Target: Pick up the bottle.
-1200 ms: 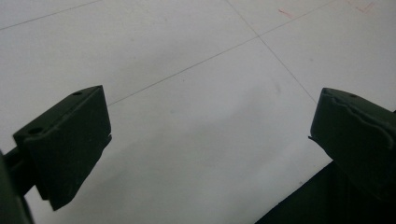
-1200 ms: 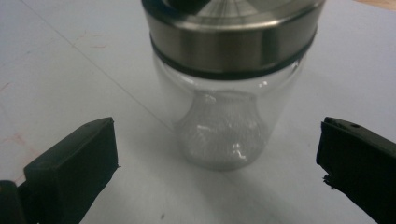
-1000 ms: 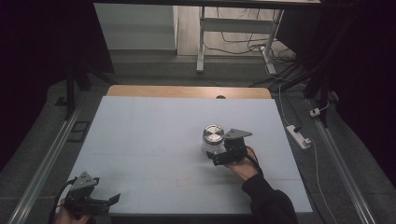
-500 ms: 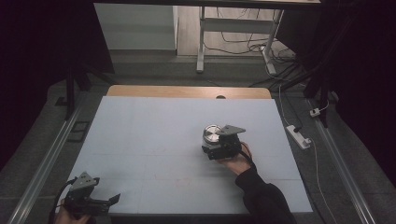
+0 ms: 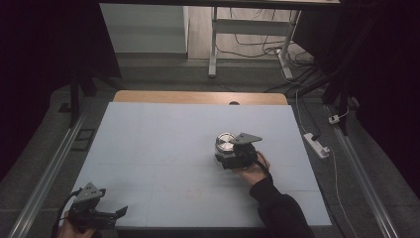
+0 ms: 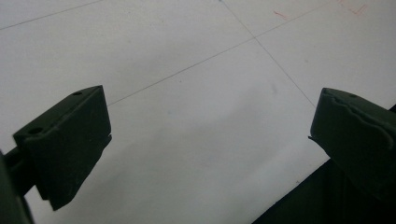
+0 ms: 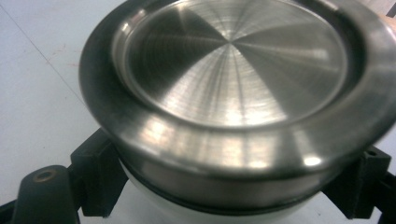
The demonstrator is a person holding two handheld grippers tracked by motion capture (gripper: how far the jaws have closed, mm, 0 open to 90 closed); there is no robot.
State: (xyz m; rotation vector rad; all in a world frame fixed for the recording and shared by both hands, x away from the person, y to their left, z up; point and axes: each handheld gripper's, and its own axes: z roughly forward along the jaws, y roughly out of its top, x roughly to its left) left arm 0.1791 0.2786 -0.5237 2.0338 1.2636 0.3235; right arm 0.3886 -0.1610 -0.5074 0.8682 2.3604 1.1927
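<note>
Right gripper [image 5: 229, 157], right of table [image 5: 148, 148] centre: jaws pinch white jar [image 7: 187, 205] just under its steel lid [image 7: 233, 74]. Left gripper [image 5: 111, 214], near-left edge: jaws spread, empty. Risk: smooth round wall may slip or tilt if lifted.

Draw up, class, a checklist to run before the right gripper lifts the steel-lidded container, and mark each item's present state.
1. Right gripper fingers on both sides of the container, below its lid: ok.
2. Grip firm enough to lift: cannot tell.
3. Lid seated flat: ok.
4. Left gripper open and well away, at the table's near left corner: ok.
5. Table around the container bare: ok.
</note>
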